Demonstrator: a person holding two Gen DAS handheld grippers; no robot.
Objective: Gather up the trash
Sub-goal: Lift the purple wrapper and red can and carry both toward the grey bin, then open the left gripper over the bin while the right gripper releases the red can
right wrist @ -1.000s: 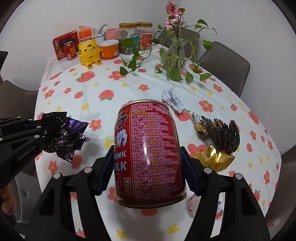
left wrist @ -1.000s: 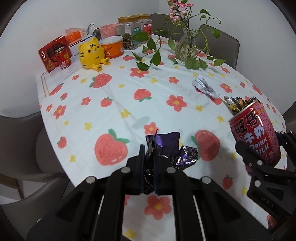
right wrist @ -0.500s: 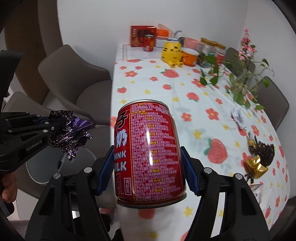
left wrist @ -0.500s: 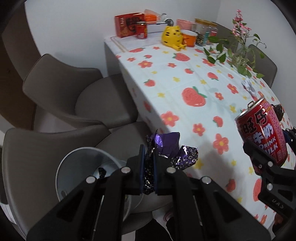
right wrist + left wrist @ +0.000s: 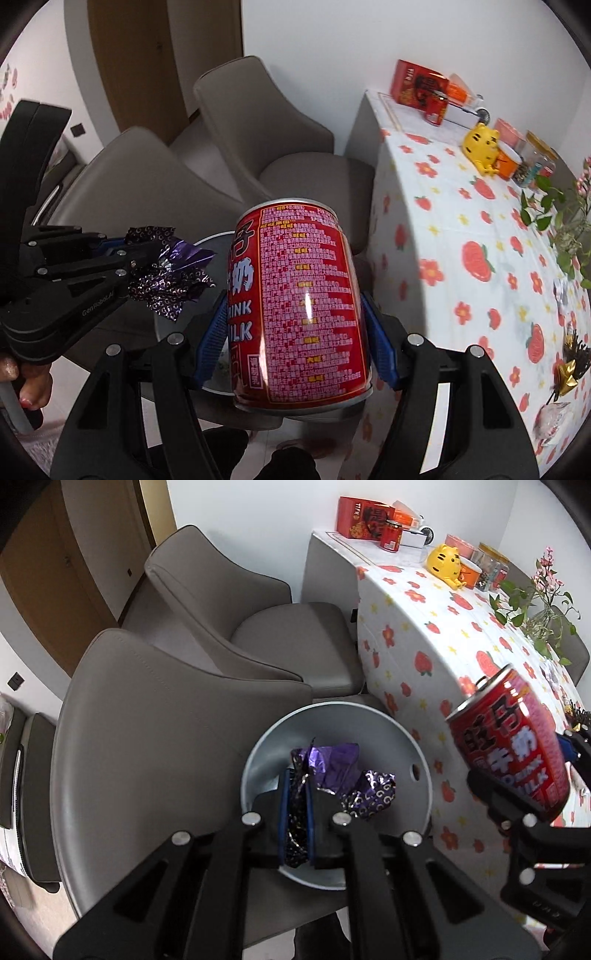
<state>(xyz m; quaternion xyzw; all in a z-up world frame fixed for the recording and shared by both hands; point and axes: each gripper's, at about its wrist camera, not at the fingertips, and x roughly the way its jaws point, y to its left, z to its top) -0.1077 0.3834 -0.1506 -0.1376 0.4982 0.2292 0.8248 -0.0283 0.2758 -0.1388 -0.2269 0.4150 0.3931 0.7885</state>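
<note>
Left gripper (image 5: 296, 812) clamped on a crumpled purple foil wrapper (image 5: 343, 775), jaws nearly together, pinching 1 folded edge; the rest of the foil fans out loose past the pads. It hangs directly over the open mouth of the pale round bin (image 5: 406, 738), which stands on the floor between the grey chair (image 5: 155, 738) and the table (image 5: 436, 635) with the flowered cloth

Right gripper (image 5: 295, 343) holds a red milk-drink can (image 5: 299, 295) across its body, blue pads (image 5: 212, 339) on opposite sides, can tipped slightly, beside the bin's rim rather than over it in the left wrist view

Handling, as judged: wrapper is near weightless and limp, likely to cling or snag on the pads when let go; an edge pinch suits it. Can is stiff but thin-walled, glossy, so slippery; mid-body grip looks right, moderate squeeze to avoid denting. Cannot tell if it is empty

More foil scraps (image 5: 569, 369) sit on the table's near end
</note>
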